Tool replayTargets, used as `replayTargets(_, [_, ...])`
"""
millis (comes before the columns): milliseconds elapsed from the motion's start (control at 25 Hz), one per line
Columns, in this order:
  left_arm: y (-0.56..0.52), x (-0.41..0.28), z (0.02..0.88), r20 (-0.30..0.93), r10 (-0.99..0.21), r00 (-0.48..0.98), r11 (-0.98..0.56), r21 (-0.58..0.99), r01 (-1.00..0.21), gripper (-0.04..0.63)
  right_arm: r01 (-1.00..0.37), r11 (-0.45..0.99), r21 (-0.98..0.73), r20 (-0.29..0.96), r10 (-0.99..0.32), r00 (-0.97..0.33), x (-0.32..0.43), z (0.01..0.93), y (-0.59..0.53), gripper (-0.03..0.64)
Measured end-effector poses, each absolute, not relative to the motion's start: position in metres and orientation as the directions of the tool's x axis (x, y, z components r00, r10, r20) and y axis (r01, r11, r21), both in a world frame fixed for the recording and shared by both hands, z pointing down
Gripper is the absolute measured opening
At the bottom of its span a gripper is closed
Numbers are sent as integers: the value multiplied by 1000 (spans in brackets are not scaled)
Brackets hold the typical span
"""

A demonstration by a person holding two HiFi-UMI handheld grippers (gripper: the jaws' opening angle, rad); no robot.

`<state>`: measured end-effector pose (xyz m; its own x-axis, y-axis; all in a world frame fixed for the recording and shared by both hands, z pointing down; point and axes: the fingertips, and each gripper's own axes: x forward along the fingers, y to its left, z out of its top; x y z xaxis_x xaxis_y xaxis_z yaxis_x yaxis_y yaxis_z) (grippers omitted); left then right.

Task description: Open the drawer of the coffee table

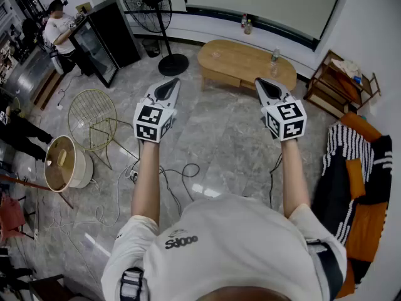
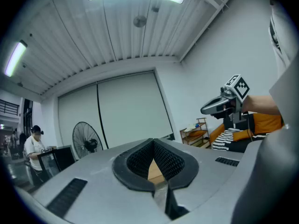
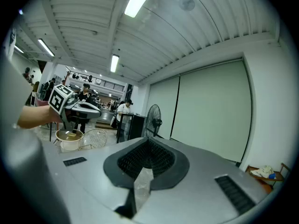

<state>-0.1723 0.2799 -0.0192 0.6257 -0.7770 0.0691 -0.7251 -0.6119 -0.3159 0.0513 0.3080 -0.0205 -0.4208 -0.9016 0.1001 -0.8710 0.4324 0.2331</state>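
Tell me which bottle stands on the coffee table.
The clear bottle at the table's right end; the other two stand on the ledge behind.

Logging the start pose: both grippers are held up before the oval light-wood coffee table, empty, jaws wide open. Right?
No: each gripper view shows the left gripper and right gripper shut. Both are empty, held up before the oval light-wood coffee table.
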Motion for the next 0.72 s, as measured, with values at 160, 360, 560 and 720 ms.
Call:
replayTargets(160, [284,-175,-17,80,-773,629,-618,-322,-718,17,-872,430,232,109,-903,-416,47,-17,311,5])
replayTargets(360, [286,-179,-23,75,-769,634,-619,-332,-711,17,-869,429,246,111,-903,-415,39,-22,313,5])
replayTargets(560, [283,-194,-22,75,-770,633,-617,-335,-712,17,-882,408,237,76,-913,-402,28,-25,312,5])
replayTargets(720, [277,-204,-14,77,-768,635,-621,-327,-712,17,-883,401,246,97,-916,-389,22,-16,310,6])
